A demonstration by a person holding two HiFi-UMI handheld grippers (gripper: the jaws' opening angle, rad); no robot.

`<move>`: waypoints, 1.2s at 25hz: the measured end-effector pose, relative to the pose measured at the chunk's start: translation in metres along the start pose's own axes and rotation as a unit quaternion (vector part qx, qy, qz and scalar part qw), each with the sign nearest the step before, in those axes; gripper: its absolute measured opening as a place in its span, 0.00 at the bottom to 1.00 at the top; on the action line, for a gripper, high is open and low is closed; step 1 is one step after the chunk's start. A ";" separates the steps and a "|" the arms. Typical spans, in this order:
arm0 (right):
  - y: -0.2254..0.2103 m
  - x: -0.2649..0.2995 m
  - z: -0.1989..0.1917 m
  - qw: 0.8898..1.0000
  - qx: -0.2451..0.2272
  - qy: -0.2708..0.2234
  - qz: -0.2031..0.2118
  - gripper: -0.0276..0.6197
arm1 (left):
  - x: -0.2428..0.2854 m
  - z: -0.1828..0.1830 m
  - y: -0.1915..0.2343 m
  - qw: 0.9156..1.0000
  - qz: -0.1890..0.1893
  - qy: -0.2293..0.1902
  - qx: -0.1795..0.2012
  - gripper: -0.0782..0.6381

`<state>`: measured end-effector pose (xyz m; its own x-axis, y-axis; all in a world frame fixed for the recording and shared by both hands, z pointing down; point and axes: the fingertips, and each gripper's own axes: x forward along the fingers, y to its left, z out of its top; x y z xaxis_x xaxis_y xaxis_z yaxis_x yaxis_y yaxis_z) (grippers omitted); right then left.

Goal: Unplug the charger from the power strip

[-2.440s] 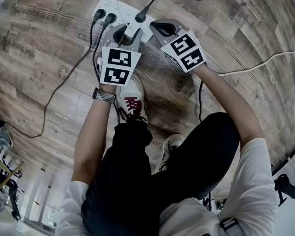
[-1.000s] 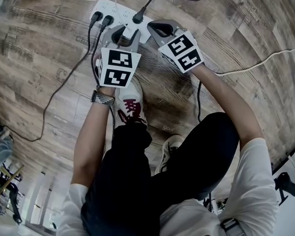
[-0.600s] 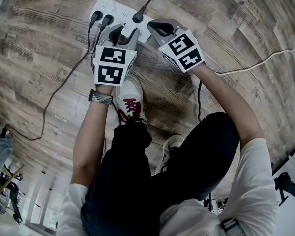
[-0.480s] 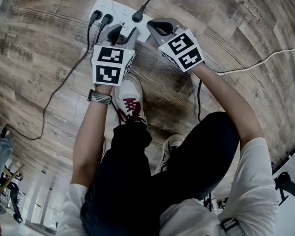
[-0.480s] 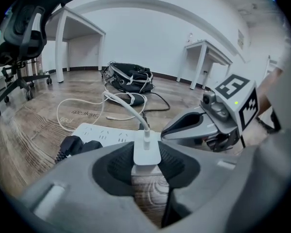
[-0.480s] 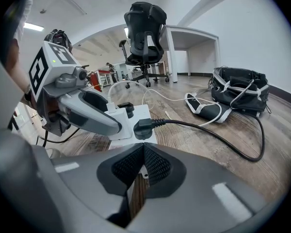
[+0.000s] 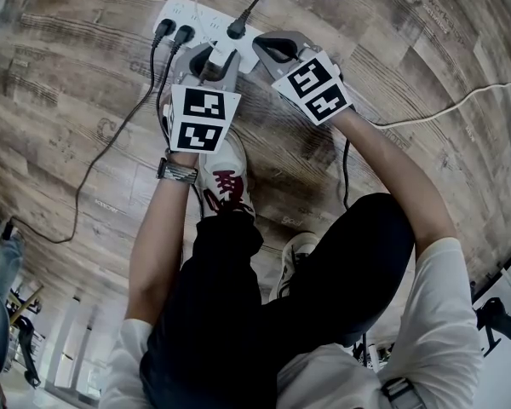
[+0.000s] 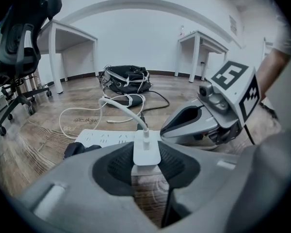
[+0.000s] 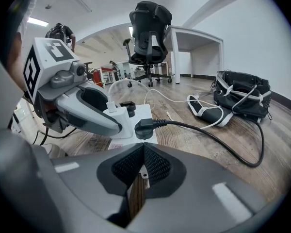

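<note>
Left gripper (image 8: 146, 160) is clamped on the flat sides of the white charger (image 8: 146, 151), which is seated in the power strip (image 8: 104, 139) on the floor. Right gripper (image 9: 143, 166) has its jaws together at the strip's end; contact unclear. Charger looks light, rigid and slick, so grip the body, not the cable (image 8: 125, 112). Black plug (image 9: 142, 128) sits just beside it; the clear path is straight up.

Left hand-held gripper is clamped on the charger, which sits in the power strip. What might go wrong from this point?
1. The right hand-held gripper is at the power strip's end, jaws shut, not clamping it, so the strip may lift with the charger.
2. The black plug sits right beside the charger; a tilted pull by the left hand-held gripper might knock it.
3. The white cable trails across the floor and might snag.
</note>
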<state>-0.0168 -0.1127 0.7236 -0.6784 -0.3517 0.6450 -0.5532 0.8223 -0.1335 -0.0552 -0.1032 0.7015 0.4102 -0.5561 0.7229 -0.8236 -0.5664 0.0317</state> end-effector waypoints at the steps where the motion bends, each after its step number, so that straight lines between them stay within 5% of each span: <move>1: 0.001 0.000 0.000 1.000 -0.002 0.000 0.000 0.05 | 0.000 0.000 0.000 1.000 -0.001 0.000 -0.002 0.30; 9: -0.001 -0.001 -0.002 1.000 0.004 0.001 0.001 0.05 | -0.001 -0.002 0.004 0.996 -0.033 -0.015 -0.086 0.31; 18: -0.001 0.001 -0.001 1.000 0.002 -0.002 0.003 0.05 | -0.001 0.000 0.000 1.000 -0.004 -0.004 -0.005 0.30; 25: -0.001 0.000 -0.001 1.000 0.001 -0.004 0.004 0.05 | 0.000 -0.002 0.004 0.996 -0.035 -0.009 -0.084 0.31; 30: 0.000 -0.001 -0.001 1.000 0.001 -0.004 0.006 0.05 | -0.002 0.000 0.002 0.999 -0.020 -0.008 -0.043 0.30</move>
<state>-0.0159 -0.1124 0.7236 -0.6886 -0.3461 0.6372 -0.5468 0.8250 -0.1428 -0.0579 -0.1033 0.7000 0.4483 -0.5445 0.7089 -0.8370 -0.5340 0.1191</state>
